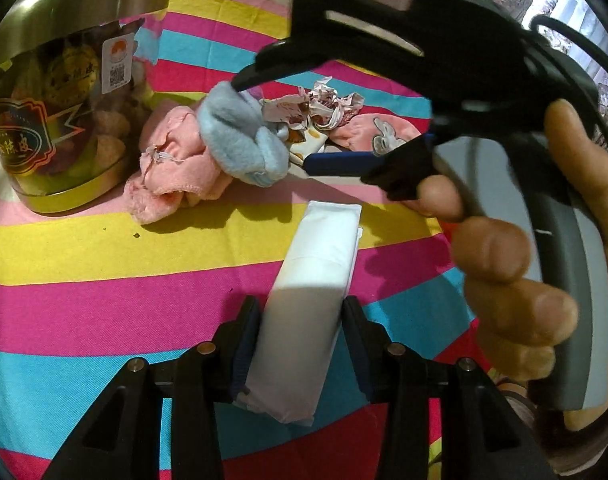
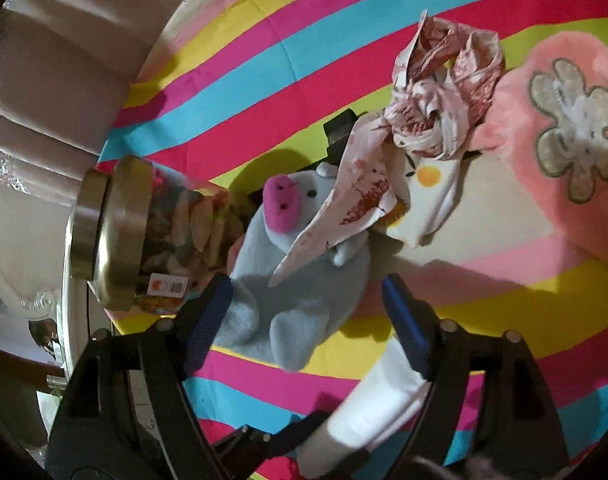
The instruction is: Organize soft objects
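Note:
My left gripper (image 1: pixel 302 344) is shut on a white tissue pack (image 1: pixel 316 280) and holds it over the striped cloth; the pack also shows at the bottom of the right wrist view (image 2: pixel 380 396). My right gripper (image 2: pixel 304 316) is open, its fingers on either side of a light blue plush pig (image 2: pixel 300 280) with a pink snout. In the left wrist view the right gripper (image 1: pixel 288 128) reaches down over the blue plush (image 1: pixel 240 136). A pink fuzzy cloth (image 1: pixel 172 160) lies beside the plush. A crumpled red-and-white printed cloth (image 2: pixel 432 96) lies partly over it.
A clear jar with a gold lid (image 1: pixel 56 92) stands at the left; it also shows in the right wrist view (image 2: pixel 144 236). A pink plush with a grey flower (image 2: pixel 576 132) lies at the right. The striped tablecloth (image 1: pixel 104 292) covers the table; its edge shows in the right wrist view (image 2: pixel 116 128).

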The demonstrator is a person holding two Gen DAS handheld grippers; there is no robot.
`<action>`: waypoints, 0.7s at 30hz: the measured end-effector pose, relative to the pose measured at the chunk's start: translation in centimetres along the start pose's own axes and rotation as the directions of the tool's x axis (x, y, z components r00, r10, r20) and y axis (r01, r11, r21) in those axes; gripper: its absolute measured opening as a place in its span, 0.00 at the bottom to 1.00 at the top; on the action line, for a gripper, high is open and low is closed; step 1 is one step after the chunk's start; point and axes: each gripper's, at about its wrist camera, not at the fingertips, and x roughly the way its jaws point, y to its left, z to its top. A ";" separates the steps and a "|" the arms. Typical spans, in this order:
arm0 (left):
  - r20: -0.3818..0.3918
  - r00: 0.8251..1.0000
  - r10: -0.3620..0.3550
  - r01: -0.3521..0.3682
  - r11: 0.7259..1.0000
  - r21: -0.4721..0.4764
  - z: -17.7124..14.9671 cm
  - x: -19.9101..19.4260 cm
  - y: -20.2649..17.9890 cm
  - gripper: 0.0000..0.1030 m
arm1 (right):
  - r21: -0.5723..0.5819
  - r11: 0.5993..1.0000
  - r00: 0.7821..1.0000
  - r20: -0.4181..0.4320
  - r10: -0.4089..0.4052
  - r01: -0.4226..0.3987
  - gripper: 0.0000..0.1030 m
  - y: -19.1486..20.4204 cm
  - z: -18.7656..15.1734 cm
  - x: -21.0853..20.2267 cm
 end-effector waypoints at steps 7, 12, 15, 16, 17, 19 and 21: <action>0.003 1.000 0.000 0.000 1.000 -0.001 -0.4 -0.5 -0.1 0.42 | 0.003 1.000 1.000 -0.001 0.008 -0.008 0.83 0.6 0.8 1.2; 0.005 1.000 -0.001 0.002 1.000 -0.011 -0.4 -0.5 0.0 0.42 | -0.036 0.998 0.999 0.008 -0.051 0.051 0.85 2.0 1.4 2.0; 0.009 1.000 -0.006 0.006 1.000 -0.021 -0.4 -0.6 0.3 0.42 | -0.048 0.997 0.998 -0.031 -0.059 0.057 0.85 2.3 1.8 3.4; 0.009 1.000 -0.007 0.007 1.000 -0.021 -0.4 -0.6 0.3 0.42 | -0.058 0.996 0.997 -0.034 -0.068 0.065 0.85 2.2 1.8 3.6; 0.009 1.000 -0.007 0.007 1.000 -0.021 -0.4 -0.6 0.3 0.42 | -0.067 0.995 0.996 -0.036 -0.082 0.079 0.83 2.2 1.7 3.8; 0.010 1.000 -0.003 0.003 1.000 -0.015 -0.5 -0.8 0.2 0.42 | -0.083 0.993 0.995 -0.048 -0.092 0.087 0.70 2.1 1.6 4.3; 0.009 1.000 0.001 0.000 1.000 -0.008 -0.6 -0.9 0.1 0.42 | -0.079 0.994 0.995 -0.053 -0.081 0.077 0.63 1.8 1.5 4.2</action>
